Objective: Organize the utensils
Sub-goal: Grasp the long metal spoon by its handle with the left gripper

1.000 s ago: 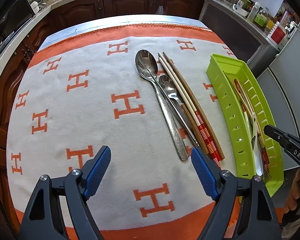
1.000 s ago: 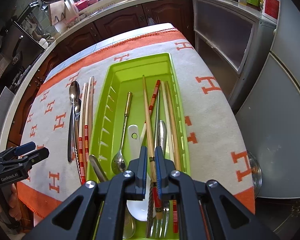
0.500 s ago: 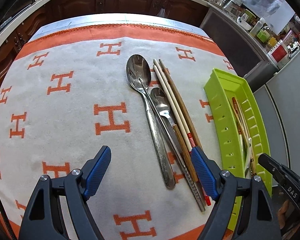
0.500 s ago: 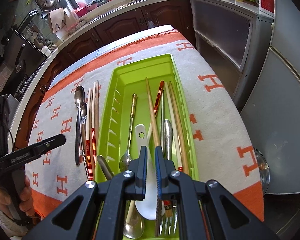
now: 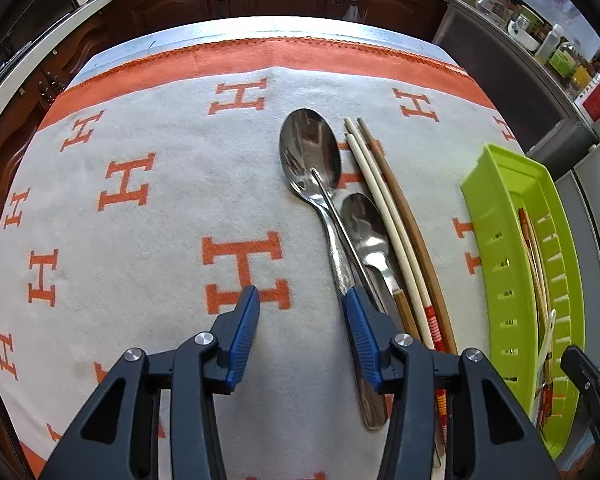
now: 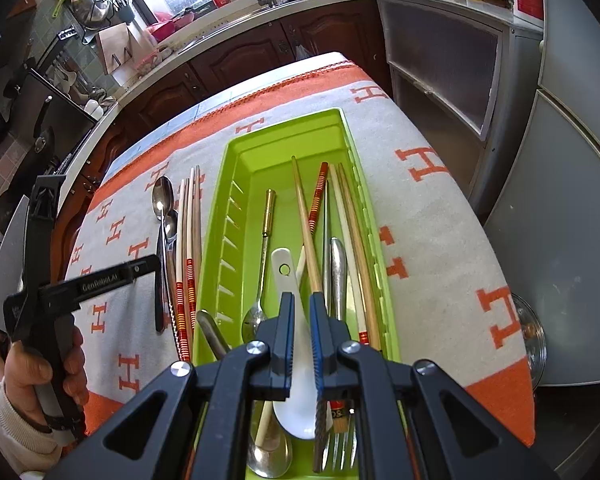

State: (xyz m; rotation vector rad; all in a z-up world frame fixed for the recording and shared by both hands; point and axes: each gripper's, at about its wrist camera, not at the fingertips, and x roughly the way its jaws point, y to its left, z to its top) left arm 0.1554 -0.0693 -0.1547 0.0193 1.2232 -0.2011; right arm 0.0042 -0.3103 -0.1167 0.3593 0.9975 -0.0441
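On the white and orange cloth lie a large spoon (image 5: 310,152), a small spoon (image 5: 360,220), a thin metal chopstick (image 5: 340,224) and pale and brown chopsticks (image 5: 384,208). My left gripper (image 5: 300,296) is low over their handle ends, jaws closing. Only cloth shows between the pads, and the right finger (image 5: 360,336) covers the large spoon's handle. The green tray (image 6: 220,216) holds several chopsticks, spoons, a white ladle spoon (image 6: 288,280) and a fork. My right gripper (image 6: 300,312) hangs shut over the tray's near end, with nothing in the narrow gap.
The tray (image 5: 484,216) sits along the cloth's right side, close to the table edge. A hand (image 6: 32,368) holds the left gripper (image 6: 152,264) at the table's near left. Dark cabinets and a cluttered counter run behind; grey cabinet fronts stand close on the right.
The left gripper has come down and across to the handle ends of the loose utensils, and its jaws have narrowed. The right gripper has stayed over the tray, still shut.
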